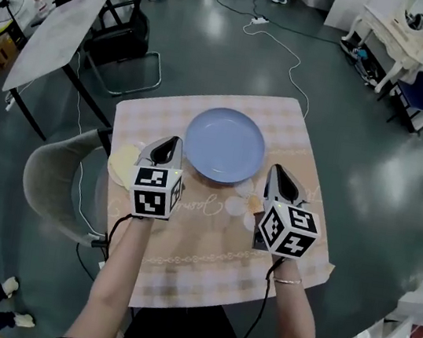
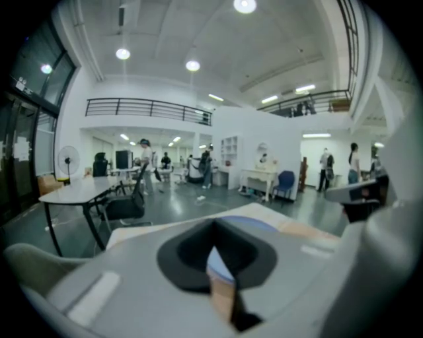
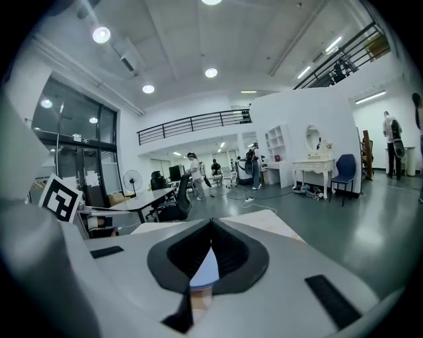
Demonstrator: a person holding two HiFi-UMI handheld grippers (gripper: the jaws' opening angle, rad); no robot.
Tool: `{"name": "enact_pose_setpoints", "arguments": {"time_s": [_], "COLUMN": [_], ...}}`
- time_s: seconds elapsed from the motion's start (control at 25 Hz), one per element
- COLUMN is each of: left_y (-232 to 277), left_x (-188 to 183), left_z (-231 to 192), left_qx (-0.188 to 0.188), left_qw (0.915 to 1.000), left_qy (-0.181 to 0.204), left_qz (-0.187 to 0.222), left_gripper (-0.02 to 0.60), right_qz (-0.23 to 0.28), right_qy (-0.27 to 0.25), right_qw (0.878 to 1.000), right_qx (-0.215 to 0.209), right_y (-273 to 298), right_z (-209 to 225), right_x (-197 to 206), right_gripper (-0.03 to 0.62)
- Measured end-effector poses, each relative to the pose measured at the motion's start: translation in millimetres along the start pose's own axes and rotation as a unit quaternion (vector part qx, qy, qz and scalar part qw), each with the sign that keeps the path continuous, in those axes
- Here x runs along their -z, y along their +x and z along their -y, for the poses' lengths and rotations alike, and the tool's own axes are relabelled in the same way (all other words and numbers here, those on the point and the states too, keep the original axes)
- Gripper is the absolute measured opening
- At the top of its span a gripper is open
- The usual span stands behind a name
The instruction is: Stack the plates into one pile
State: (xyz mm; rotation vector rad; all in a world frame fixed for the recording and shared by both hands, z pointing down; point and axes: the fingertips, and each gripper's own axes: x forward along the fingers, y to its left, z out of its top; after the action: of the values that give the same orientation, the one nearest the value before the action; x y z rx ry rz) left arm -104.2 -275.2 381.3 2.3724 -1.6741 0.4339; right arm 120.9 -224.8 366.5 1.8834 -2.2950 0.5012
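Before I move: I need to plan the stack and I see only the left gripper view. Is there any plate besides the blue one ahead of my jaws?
Observer: Yes. The head view shows a pale yellow round thing, probably a plate, at the left edge of the table. It is partly hidden under the left gripper.
Operator: Where is the right gripper?
Observer: The right gripper is by the near right rim of the blue plate. As far as I can tell it isn't touching the plate.
Operator: Is it holding anything?
Observer: No. The right gripper view shows its jaws shut together with nothing between them.
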Motion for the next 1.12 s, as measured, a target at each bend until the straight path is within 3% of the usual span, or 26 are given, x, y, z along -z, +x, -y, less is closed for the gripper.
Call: {"name": "enact_pose_setpoints", "arguments": {"time_s": [0.64,1.12], "left_y": [-112.9,-146.2], "left_x": [-11.2,-9.5], "left_z": [0.6,4.2], "left_qx": [-0.001,0.014], "left_qw": [0.9978,0.9960], "left_qy": [-0.010,-0.014], "left_qz": [0.065,0.087], "left_gripper": [0.008,0.008], "right_qz": [0.083,0.095], "right_qy": [-0.004,-0.006], "right_qw": [0.996,0.995], "right_qx": [-0.029,-0.039], "right_y": [-86.6,-107.9], "right_z": [-38.2,-54.4], "right_x": [-17.2,-12.5], "right_gripper": [0.005,0.005]}}
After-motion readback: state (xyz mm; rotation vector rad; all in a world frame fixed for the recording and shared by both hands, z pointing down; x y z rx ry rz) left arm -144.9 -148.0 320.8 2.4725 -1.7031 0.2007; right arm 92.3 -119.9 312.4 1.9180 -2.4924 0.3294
